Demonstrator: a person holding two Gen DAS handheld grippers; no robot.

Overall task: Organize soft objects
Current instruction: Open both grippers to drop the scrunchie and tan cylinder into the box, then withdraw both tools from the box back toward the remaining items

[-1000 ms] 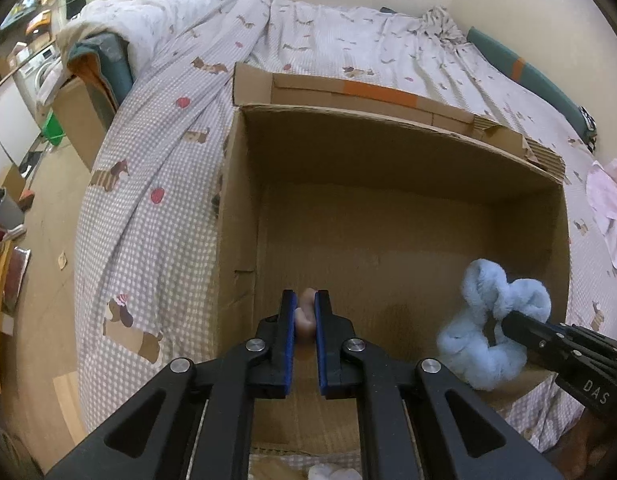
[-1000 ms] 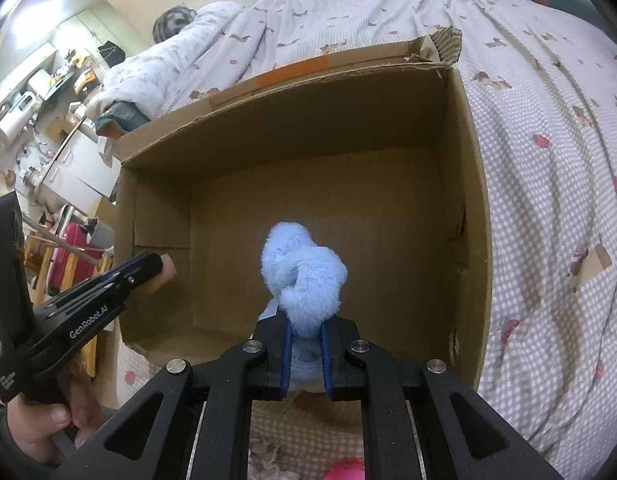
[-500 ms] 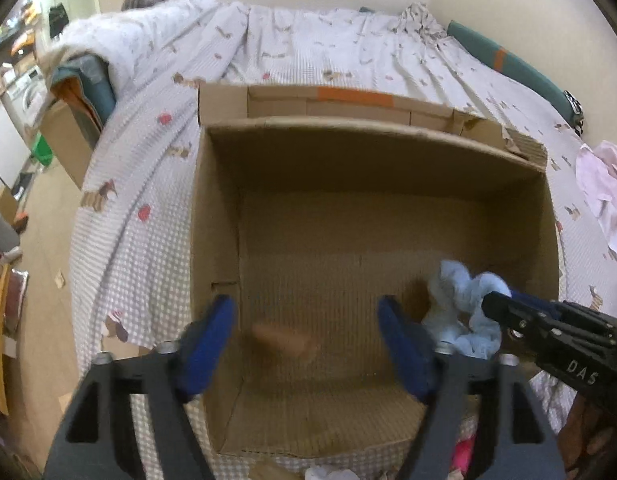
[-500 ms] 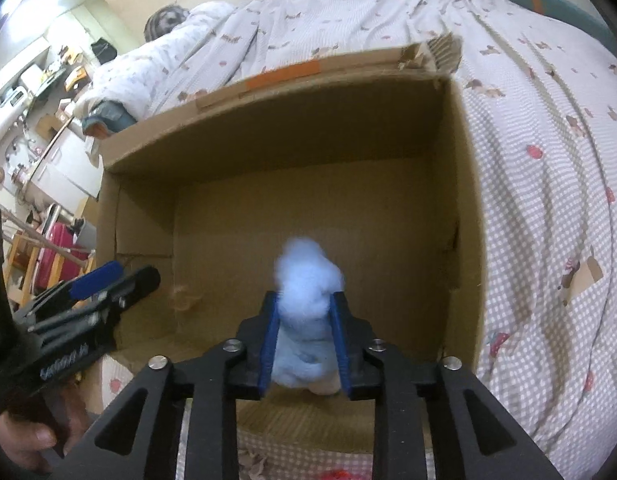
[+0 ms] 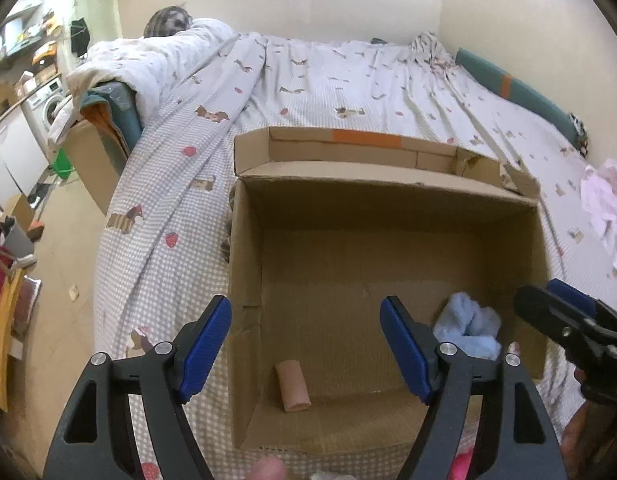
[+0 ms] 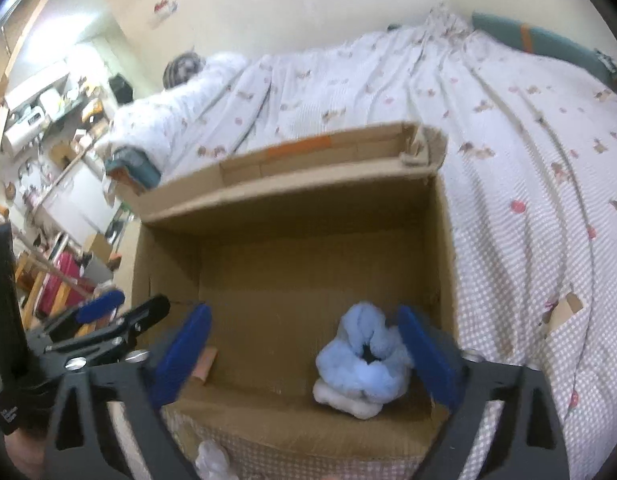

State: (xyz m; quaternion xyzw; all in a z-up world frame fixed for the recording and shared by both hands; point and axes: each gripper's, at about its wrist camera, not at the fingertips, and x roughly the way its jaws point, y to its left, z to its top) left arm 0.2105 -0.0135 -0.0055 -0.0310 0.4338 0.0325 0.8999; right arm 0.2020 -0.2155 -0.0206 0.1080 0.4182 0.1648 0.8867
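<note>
Both sets of fingers released and spread above cardboard box [image 5: 244, 248] on bed [image 5: 348, 80]: left gripper [image 5: 306, 346] over pink roll [image 5: 292, 386] near box's left wall, right gripper [image 6: 304, 354] over blue fluffy scrunchie [image 6: 364, 360] at box's right.

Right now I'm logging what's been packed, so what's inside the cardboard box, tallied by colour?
Light blue: 1, the fluffy scrunchie at the box's right side
Beige-pink: 1, the small roll at its left side
White: 1, a soft piece under the scrunchie
Total: 3 in the cardboard box
</note>
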